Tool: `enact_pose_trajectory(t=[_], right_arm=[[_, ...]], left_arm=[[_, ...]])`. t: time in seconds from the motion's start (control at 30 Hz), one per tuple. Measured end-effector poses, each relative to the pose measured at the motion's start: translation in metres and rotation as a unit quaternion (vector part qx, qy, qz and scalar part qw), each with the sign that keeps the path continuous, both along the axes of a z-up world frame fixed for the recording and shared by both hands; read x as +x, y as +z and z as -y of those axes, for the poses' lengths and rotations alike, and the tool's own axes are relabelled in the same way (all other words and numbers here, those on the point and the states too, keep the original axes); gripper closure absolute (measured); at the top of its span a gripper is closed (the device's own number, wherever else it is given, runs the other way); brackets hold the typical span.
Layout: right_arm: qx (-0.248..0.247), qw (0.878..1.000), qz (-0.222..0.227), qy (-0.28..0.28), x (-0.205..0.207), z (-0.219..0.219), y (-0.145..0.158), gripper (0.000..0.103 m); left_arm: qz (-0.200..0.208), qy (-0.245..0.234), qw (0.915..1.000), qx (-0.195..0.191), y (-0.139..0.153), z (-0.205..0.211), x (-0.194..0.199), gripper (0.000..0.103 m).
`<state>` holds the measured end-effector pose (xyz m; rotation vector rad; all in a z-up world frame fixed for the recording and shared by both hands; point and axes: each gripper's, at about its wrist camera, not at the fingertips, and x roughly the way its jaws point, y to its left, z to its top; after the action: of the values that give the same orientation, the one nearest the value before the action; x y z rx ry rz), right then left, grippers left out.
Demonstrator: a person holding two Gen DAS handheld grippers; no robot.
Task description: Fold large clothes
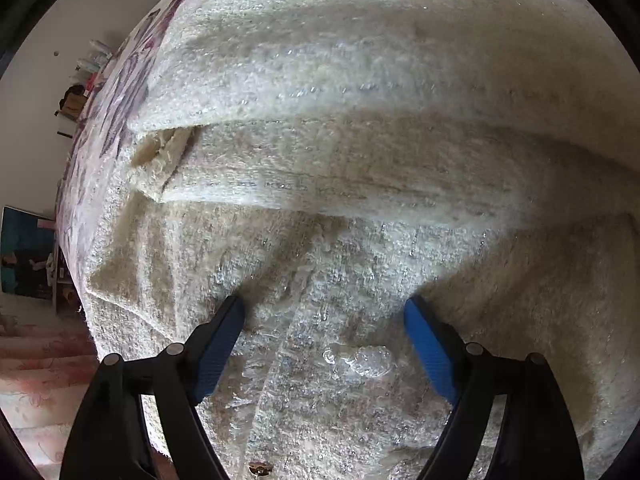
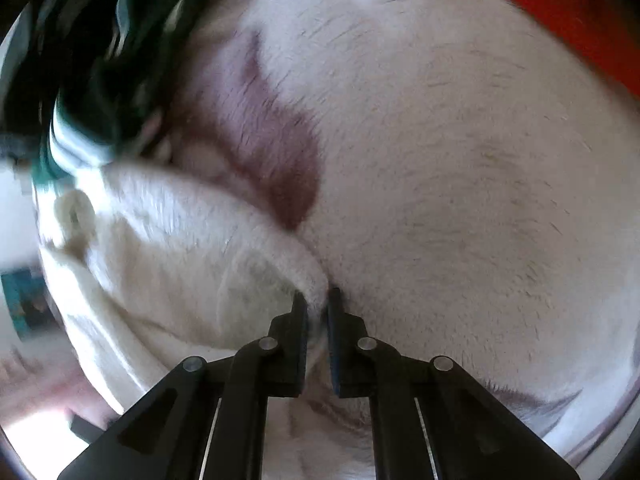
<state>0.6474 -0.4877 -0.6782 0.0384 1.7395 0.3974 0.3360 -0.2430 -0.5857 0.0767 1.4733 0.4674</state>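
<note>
Cream knit garment (image 1: 320, 140) is spread over a patterned bed cover (image 1: 120, 92), filling the left wrist view; its folded edges run across mid-frame, ending at the left. The left gripper (image 1: 325, 312) is held wide open, tips pressed into the knit. In the blurred right wrist view, the right gripper (image 2: 318, 304) is clamped on a garment edge, lower centre. Dark green-striped cloth (image 2: 100, 80) is seen upper left, red fabric (image 2: 568, 12) upper right.

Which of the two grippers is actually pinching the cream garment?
The right gripper: its jaws are nearly shut with a fold of the cream garment pinched between them. The left gripper stands wide open, its fingertips only resting on the knit.
</note>
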Motion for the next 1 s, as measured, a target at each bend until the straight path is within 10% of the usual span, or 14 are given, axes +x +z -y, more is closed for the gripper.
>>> enact_pose_trajectory(t=[0.07,0.23,0.33,0.4,0.47,0.53,0.77,1.0], right_arm=[[0.017,1.000,-0.014,-0.003,0.004,0.000,0.010,0.092],[0.061,0.998,-0.024,-0.022,0.024,-0.009,0.016,0.038],[0.086,0.982,-0.158,-0.050,0.008,-0.016,-0.032,0.042],[0.071,0.987,-0.139,-0.041,-0.003,-0.021,-0.032,0.080],[0.022,0.997,-0.066,0.031,-0.008,-0.040,-0.007,0.091],[-0.012,0.998,-0.004,0.066,-0.004,-0.041,0.008,0.092],[0.062,0.995,-0.042,-0.059,-0.013,0.015,0.029,0.076],[0.082,0.985,-0.027,-0.149,-0.132,0.107,0.077,0.062]], left_arm=[[-0.003,0.002,1.0000,-0.003,0.001,-0.006,0.002,0.020],[0.009,0.016,0.9998,-0.006,0.007,-0.013,0.005,0.020],[0.013,0.022,0.9997,0.000,0.006,-0.011,0.010,0.021],[0.006,0.019,0.9998,0.005,0.001,-0.009,0.014,0.020],[0.001,0.021,0.9998,0.003,-0.003,-0.011,0.015,0.020],[-0.001,0.024,0.9997,-0.005,-0.003,-0.012,0.016,0.020],[-0.003,0.008,0.9998,-0.016,0.009,-0.012,0.019,0.021],[-0.002,-0.003,0.9999,-0.016,0.002,-0.014,0.030,0.021]])
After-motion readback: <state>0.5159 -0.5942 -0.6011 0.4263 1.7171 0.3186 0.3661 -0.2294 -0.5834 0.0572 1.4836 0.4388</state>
